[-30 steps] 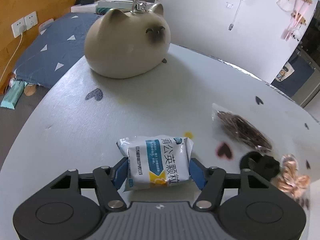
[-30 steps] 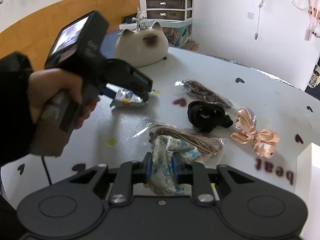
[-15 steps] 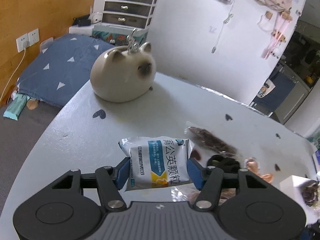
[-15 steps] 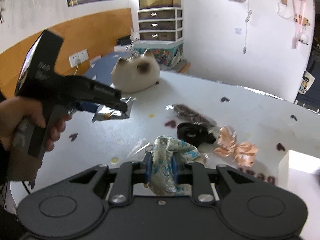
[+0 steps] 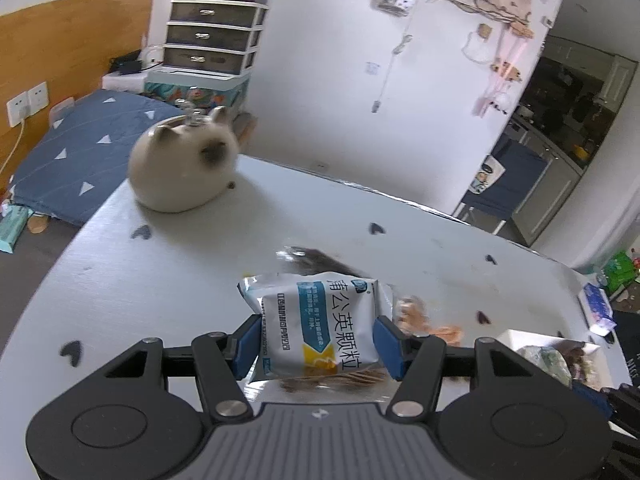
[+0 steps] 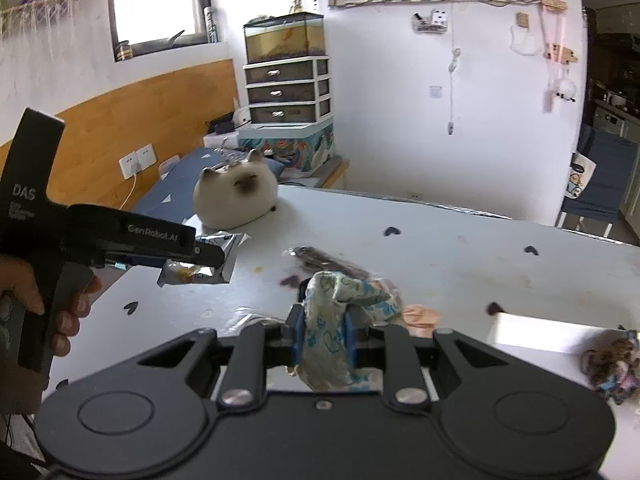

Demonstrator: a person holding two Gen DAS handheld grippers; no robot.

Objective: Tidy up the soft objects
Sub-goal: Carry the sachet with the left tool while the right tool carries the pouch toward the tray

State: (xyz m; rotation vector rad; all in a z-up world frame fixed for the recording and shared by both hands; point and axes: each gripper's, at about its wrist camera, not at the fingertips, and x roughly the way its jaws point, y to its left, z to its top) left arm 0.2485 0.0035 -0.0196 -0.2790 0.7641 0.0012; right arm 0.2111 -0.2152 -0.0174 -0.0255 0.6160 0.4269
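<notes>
The left gripper is clamped on a white and blue packet, its blue pads pressing the packet's two sides; the packet hangs clear above the table; ahead of it and to the left sits a cream cat plush; just beyond the packet lies a clear bag of dark hair ties. The right gripper is closed tight on a crumpled floral cloth, held above the table; to its left a hand carries the left gripper; far right of it a dark patterned scrunchie lies in a white box.
</notes>
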